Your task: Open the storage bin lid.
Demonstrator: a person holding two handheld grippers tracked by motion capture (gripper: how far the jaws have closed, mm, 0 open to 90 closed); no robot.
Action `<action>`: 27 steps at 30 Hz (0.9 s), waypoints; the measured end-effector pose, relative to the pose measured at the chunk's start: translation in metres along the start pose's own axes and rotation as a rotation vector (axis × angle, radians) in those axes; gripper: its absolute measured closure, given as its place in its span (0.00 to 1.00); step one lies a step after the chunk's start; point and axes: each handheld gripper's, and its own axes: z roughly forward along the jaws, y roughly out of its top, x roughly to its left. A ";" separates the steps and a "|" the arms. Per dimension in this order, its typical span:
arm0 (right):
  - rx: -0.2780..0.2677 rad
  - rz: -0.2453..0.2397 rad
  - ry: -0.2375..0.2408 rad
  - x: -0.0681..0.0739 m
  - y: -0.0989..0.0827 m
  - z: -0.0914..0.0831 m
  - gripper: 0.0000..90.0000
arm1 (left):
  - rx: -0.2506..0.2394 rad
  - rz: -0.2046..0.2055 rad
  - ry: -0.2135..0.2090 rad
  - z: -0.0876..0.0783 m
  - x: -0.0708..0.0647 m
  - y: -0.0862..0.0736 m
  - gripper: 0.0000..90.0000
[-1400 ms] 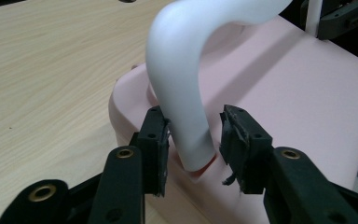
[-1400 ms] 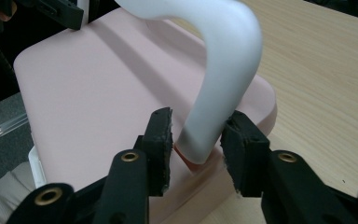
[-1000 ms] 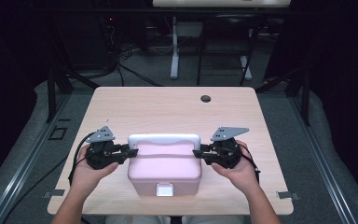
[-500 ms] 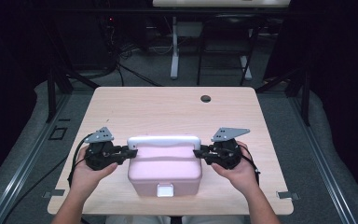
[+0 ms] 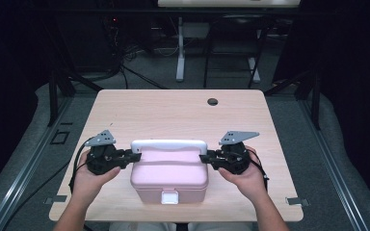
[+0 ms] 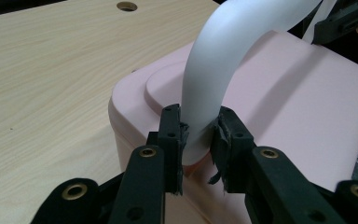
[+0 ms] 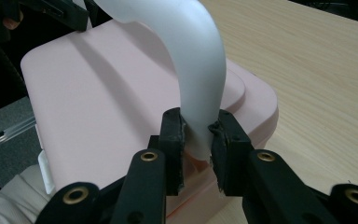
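left gripper (image 5: 134, 156) clamped on the left foot of a white handle (image 5: 169, 145), jaws pressed against both sides of it, seen close in the left gripper view (image 6: 198, 135). right gripper (image 5: 205, 159) likewise closed on the handle's right foot, pads squeezing the white plastic in the right gripper view (image 7: 198, 133). handle (image 6: 223, 60) arched up and over the lid, swung toward the far edge of a pink box (image 5: 169, 175). box sat on the near middle of the table (image 5: 173, 113), close to the front edge, between the two grippers. white latch (image 5: 169, 197) on the box's near face. lid (image 7: 98, 102) smooth and pink, with a raised round patch by each handle foot. left hand (image 5: 89, 175) wrapped around the left gripper from below, right hand (image 5: 245, 175) around the right one, forearms entering from the bottom. grey plate (image 5: 101, 139) atop the left gripper, another (image 5: 238, 136) atop the right. small round hole (image 5: 212, 102) in the far part of the table, well apart from the box.
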 end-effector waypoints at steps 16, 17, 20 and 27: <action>-0.036 0.045 0.019 -0.002 0.004 -0.003 0.83 | -0.082 -0.020 0.017 -0.015 0.001 0.004 0.76; -0.036 0.045 0.020 -0.002 0.004 -0.003 0.84 | -0.079 -0.015 0.019 -0.018 0.002 0.004 0.76; -0.045 0.047 0.023 -0.003 0.004 -0.003 0.83 | -0.076 -0.013 0.023 -0.022 0.002 0.004 0.76; -0.069 0.068 0.031 -0.004 0.006 -0.006 0.84 | -0.069 -0.011 0.030 -0.030 0.004 0.003 0.89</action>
